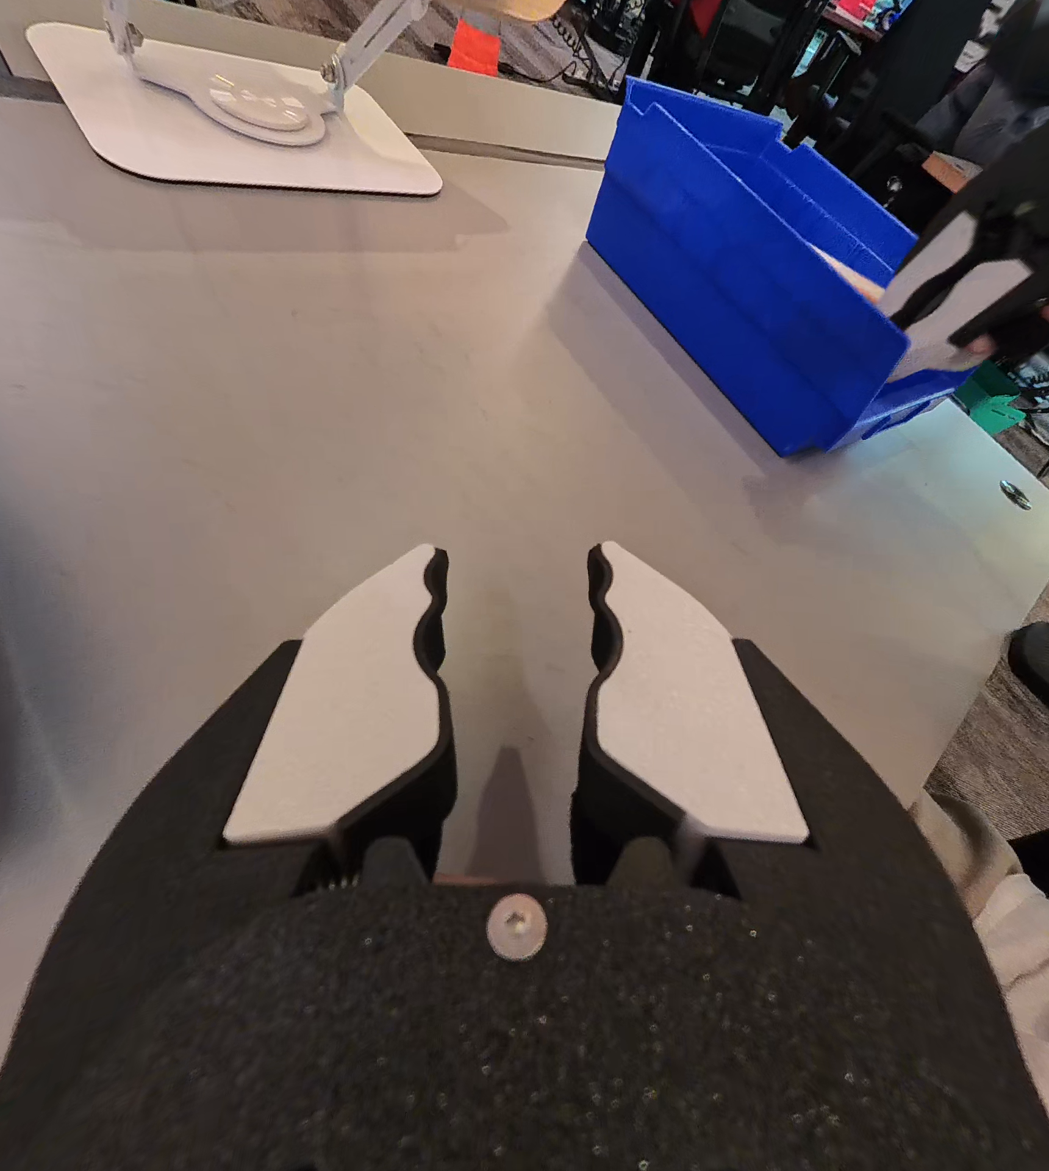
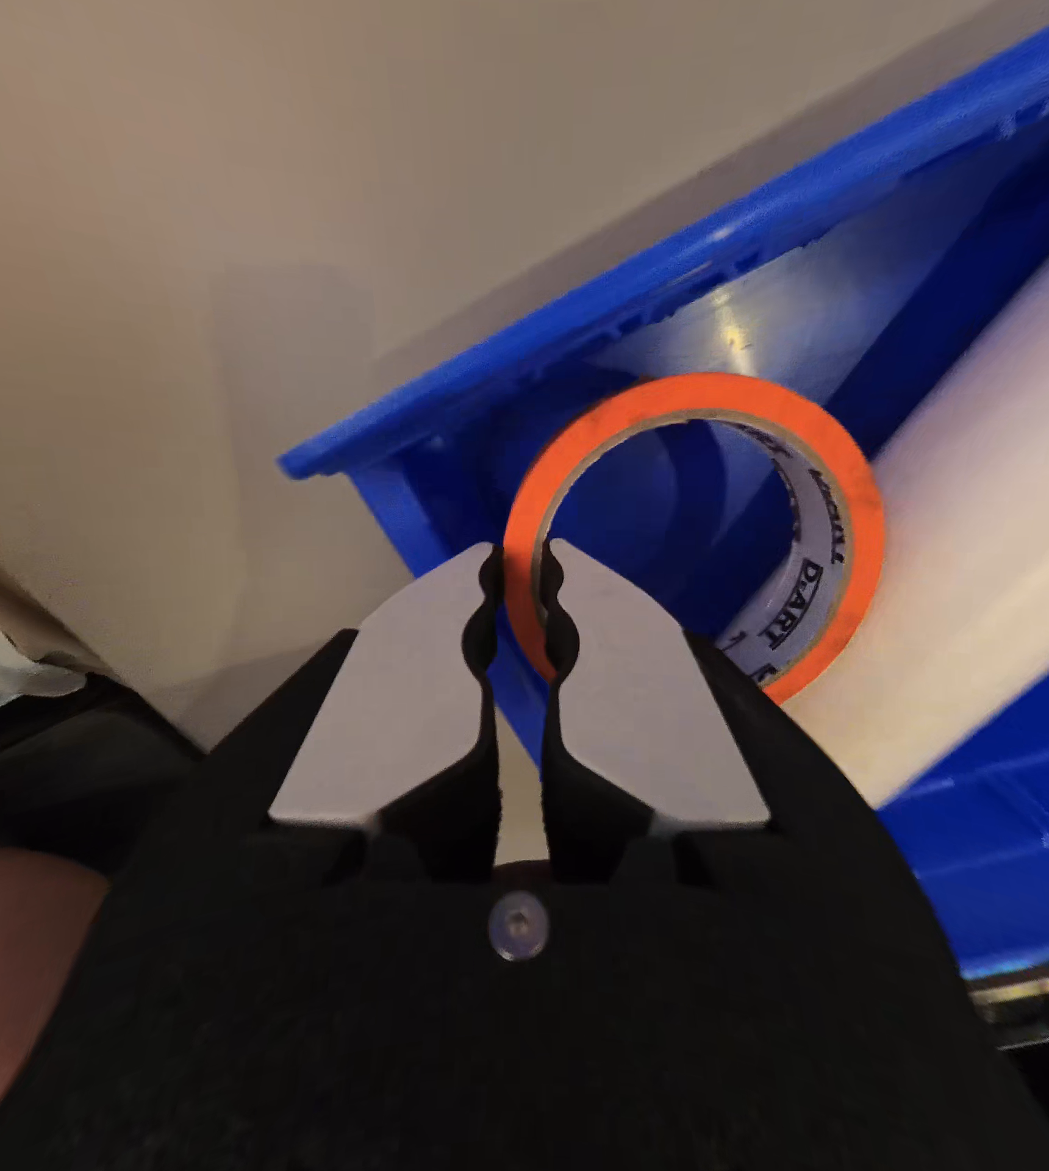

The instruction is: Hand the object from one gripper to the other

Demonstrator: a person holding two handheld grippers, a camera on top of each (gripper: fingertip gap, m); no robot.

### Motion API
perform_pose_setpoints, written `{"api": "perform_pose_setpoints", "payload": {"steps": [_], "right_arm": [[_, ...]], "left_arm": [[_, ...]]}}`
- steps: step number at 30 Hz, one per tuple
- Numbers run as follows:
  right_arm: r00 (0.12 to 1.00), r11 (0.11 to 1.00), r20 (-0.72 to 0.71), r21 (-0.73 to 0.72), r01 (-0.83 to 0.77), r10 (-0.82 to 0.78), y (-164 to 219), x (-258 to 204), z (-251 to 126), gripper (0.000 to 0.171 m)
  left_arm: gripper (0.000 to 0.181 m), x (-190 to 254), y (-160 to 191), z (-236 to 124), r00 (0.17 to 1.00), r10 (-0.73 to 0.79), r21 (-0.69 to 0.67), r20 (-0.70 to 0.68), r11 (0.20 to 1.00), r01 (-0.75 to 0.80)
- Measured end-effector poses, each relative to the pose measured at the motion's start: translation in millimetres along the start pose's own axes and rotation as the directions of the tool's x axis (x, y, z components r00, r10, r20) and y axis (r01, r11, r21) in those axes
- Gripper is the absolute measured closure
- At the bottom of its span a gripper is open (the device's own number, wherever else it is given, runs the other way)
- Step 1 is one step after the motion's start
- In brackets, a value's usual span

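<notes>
The right gripper (image 2: pixel 525 551) is clamped on the wall of the orange tape roll (image 2: pixel 851 494), one finger inside the ring and one outside, probably to leave the far rim free for the handover. The roll sits in the blue bin (image 2: pixel 509 393) near the tabletop's right edge, its hole facing the camera. The left gripper (image 1: pixel 517 554) waits over bare tabletop (image 1: pixel 256 380), fingers apart and empty.

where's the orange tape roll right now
In the right wrist view the orange tape roll sits centre-right, over the blue bin, its near wall pinched by the right gripper, beside a white roll.
</notes>
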State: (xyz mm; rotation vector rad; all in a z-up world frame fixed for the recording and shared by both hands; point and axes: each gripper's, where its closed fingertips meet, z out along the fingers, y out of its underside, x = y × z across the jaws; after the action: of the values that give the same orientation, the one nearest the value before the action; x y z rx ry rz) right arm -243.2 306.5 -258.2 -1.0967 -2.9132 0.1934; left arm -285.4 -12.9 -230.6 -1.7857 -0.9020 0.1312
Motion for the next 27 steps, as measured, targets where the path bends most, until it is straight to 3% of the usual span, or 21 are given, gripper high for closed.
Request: {"api": "perform_pose_setpoints", "payload": {"steps": [1,13,15,18,21,24,27], "right_arm": [[1.0,1.0,0.01,-0.004,-0.009,0.009,1,4,6,0.161],[0.988,0.994,0.127,0.05,-0.099,0.092,-2,16,35,0.16],[0.984,0.992,0.14,0.045,-0.115,0.108,-1,14,33,0.145],[0.979,0.984,0.137,0.074,-0.162,0.151,-1,6,3,0.132],[0.992,0.968,-0.013,0.219,-0.119,0.124,-13,-5,-51,0.132],[0.994,0.864,-0.103,0.497,0.078,-0.03,-59,-52,-88,0.134],[0.974,0.591,0.043,0.8,0.098,-0.22,-111,-147,-85,0.135]], "left_arm": [[0.139,0,-1,-1,1.0,0.007,0.003,0.003,1.0,-0.007],[0.136,5,6,3,1.0,0.022,-0.03,-0.017,0.999,-0.023],[0.134,6,8,3,0.999,0.034,-0.041,-0.014,0.999,-0.035],[0.131,8,9,0,0.998,0.059,-0.05,-0.012,0.997,-0.06],[0.126,14,2,-9,0.996,0.085,-0.037,-0.037,0.996,-0.086],[0.123,12,-14,-29,0.988,0.142,-0.026,-0.069,0.989,-0.144],[0.125,-12,-43,-71,0.947,0.312,0.03,-0.072,0.95,-0.31]]}}
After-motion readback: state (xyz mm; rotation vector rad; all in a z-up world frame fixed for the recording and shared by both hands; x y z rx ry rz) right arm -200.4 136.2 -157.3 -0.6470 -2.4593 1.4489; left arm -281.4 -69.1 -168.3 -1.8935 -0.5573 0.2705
